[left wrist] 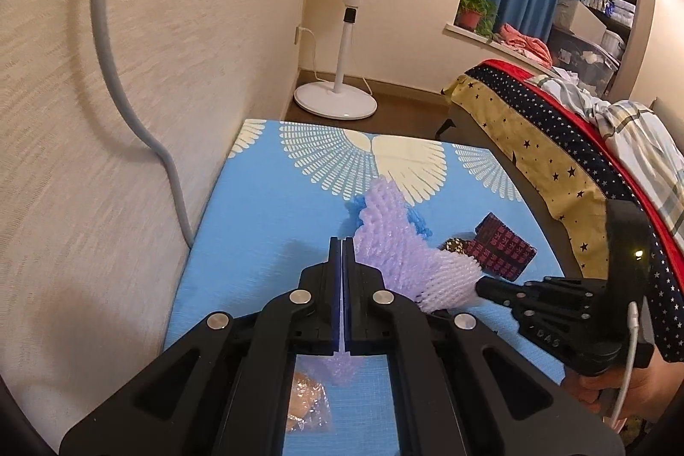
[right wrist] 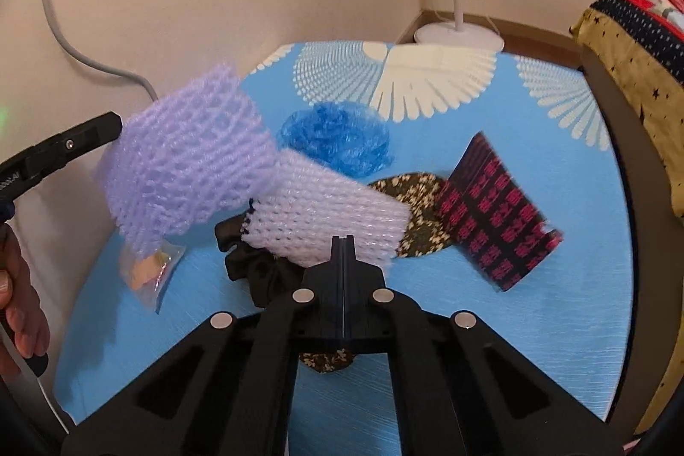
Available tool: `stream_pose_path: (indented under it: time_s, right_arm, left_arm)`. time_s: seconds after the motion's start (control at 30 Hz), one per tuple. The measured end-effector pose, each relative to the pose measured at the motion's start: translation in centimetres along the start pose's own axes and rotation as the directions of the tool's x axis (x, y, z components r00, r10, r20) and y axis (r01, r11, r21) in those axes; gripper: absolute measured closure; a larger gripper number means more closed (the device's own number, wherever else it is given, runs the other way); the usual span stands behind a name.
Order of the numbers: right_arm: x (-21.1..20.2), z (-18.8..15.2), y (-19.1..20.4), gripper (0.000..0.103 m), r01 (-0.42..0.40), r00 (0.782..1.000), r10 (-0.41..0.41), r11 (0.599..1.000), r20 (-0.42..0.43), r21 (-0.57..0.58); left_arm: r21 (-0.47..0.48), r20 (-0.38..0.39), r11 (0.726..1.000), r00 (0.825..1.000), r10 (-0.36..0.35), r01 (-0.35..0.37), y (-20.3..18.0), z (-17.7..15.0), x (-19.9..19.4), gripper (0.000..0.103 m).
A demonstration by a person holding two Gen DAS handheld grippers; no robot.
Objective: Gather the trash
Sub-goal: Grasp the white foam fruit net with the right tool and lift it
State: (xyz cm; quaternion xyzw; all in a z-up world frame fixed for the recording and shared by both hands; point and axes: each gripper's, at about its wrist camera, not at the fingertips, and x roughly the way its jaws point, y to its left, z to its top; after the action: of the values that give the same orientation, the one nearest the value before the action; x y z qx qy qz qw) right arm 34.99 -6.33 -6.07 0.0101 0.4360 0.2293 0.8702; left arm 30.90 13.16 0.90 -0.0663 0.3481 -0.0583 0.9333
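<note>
- I have both grippers over the table (right wrist: 555, 328) with its blue cloth, and the clean-up looks early: most of the litter sits where it lies, and I see no bin or bag in either view.
- My left gripper (left wrist: 342, 242) has its jaws pressed together on the purple foam net (right wrist: 184, 152); the net is lifted off the cloth, hanging out past the fingertips.
- My right gripper (right wrist: 343, 242) has its jaws closed too, with the white foam net (right wrist: 333, 216) lying just past the tips; I judge it pinched at the edge, though the contact itself is hidden behind the fingers.
- So 2 pieces appear to be in hand.
- Left on the cloth, as far as I can see: a crumpled blue plastic wrap (right wrist: 337, 139), a dark box with pink print (right wrist: 500, 216), a speckled dark wrapper (right wrist: 414, 216), a black fabric item (right wrist: 252, 263) under the white net, and a small clear packet (right wrist: 149, 268) near the wall side.
- Judging from this, both nets need a drop-off before the remaining 5 items get picked.
</note>
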Motion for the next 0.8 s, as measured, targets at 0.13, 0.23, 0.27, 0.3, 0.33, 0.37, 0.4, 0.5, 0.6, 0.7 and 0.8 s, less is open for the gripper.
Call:
stream_pose_path:
  time_s: [0.13, 0.23, 0.27, 0.3, 0.33, 0.37, 0.4, 0.5, 0.6, 0.7, 0.8]
  right_arm:
    - [-1.6, 0.1, -0.4, 0.103, 0.012, 1.000, -0.012, 1.000, 0.025, 0.005]
    - [-2.4, -0.1, -0.7, 0.103, 0.012, 1.000, -0.012, 1.000, 0.027, 0.009]
    - [-2.5, -0.2, -0.8, 0.102, 0.012, 1.000, -0.012, 1.000, 0.022, 0.014]
    - [-2.5, -0.2, -0.9, 0.097, 0.010, 1.000, -0.011, 1.000, 0.017, 0.021]
    - [-2.2, -0.3, -1.0, 0.093, 0.009, 1.000, -0.009, 1.000, 0.003, 0.029]
    - [-1.9, -0.4, -1.0, 0.074, 0.004, 1.000, -0.004, 0.999, -0.011, 0.035]
    - [-1.7, -0.5, -1.0, 0.049, 0.004, 1.000, -0.004, 0.999, -0.010, 0.039]
    - [-0.9, -0.5, -1.0, 0.041, -0.001, 1.000, 0.002, 0.999, -0.014, 0.053]
    - [0.6, -0.4, -1.4, 0.041, -0.014, 0.999, 0.018, 0.995, -0.038, 0.098]
    - [2.0, -0.4, -1.4, 0.041, -0.029, 0.997, 0.038, 0.992, -0.068, 0.120]
    - [3.0, -0.7, -1.2, 0.047, -0.031, 0.995, 0.041, 0.993, -0.091, 0.113]
  left_arm:
    - [-0.013, 0.029, 1.000, 1.000, 0.010, -0.009, 0.2, 0.3, -1.2, 0.103]
    - [-0.036, 0.048, 0.999, 0.999, 0.013, -0.011, 0.7, 0.7, -2.2, 0.103]
    - [-0.044, 0.052, 0.999, 0.999, 0.012, -0.009, 0.8, 0.7, -2.4, 0.103]
    - [-0.048, 0.051, 0.999, 0.999, 0.011, -0.008, 0.8, 0.6, -2.5, 0.103]
    - [-0.050, 0.047, 0.999, 0.999, 0.010, -0.008, 0.8, 0.6, -2.6, 0.103]
    - [-0.045, 0.042, 0.999, 0.999, 0.010, -0.008, 0.6, 0.5, -2.5, 0.103]
    - [-0.039, 0.039, 0.999, 0.999, 0.010, -0.009, 0.5, 0.5, -2.5, 0.103]
    - [-0.020, 0.033, 1.000, 0.999, 0.007, -0.006, -0.2, 0.4, -2.4, 0.103]
    - [-0.014, 0.034, 1.000, 0.999, 0.003, -0.002, -0.5, 0.6, -2.3, 0.103]
    - [-0.013, 0.026, 1.000, 1.000, 0.000, 0.000, -0.6, 0.6, -2.0, 0.103]
    - [-0.004, 0.017, 1.000, 1.000, 0.000, 0.000, -0.7, 0.5, -1.7, 0.103]
